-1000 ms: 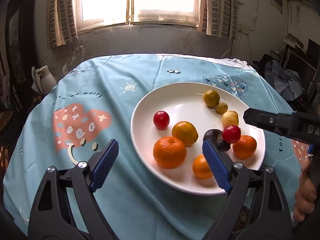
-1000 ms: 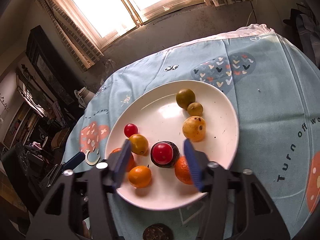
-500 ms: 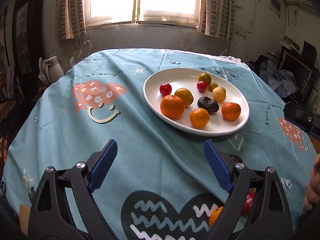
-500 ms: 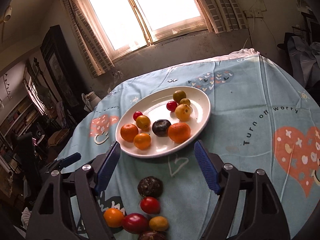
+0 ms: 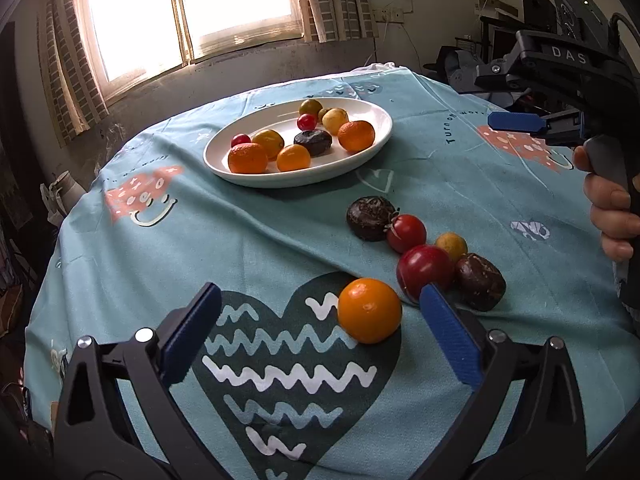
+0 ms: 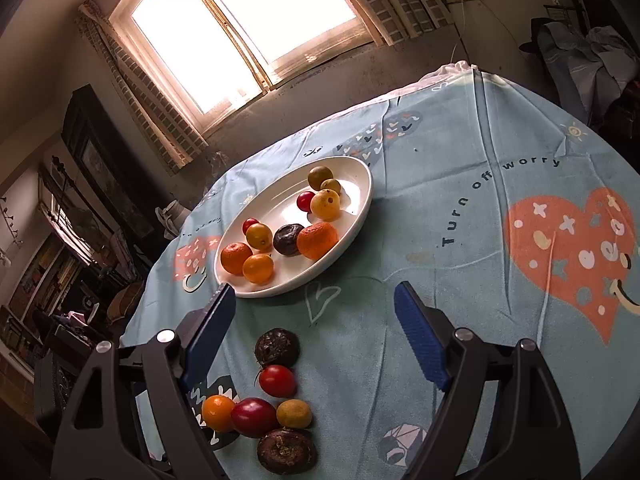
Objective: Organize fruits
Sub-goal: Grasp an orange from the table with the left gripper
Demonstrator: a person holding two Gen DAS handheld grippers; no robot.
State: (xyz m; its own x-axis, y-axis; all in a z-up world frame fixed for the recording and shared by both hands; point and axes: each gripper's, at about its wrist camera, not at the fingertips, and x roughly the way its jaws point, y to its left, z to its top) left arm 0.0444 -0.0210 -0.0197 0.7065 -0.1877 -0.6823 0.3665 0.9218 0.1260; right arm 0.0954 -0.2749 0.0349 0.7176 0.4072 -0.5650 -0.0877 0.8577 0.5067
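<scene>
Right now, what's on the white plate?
On the white plate: three orange citrus, a dark wrinkled fruit, two small red tomatoes and four yellowish fruits. Anything hidden behind them can't be seen.

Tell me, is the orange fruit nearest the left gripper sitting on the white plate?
No, that orange fruit lies on the tablecloth in front of the left gripper, well short of the white plate.

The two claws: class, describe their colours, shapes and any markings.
Left claw and right claw match: black angular frames with triangular cut-outs and silver screws, carrying flat, ribbed blue pads. The right one's black body bears white letters "DAS", a cable, and a grey handle.
</scene>
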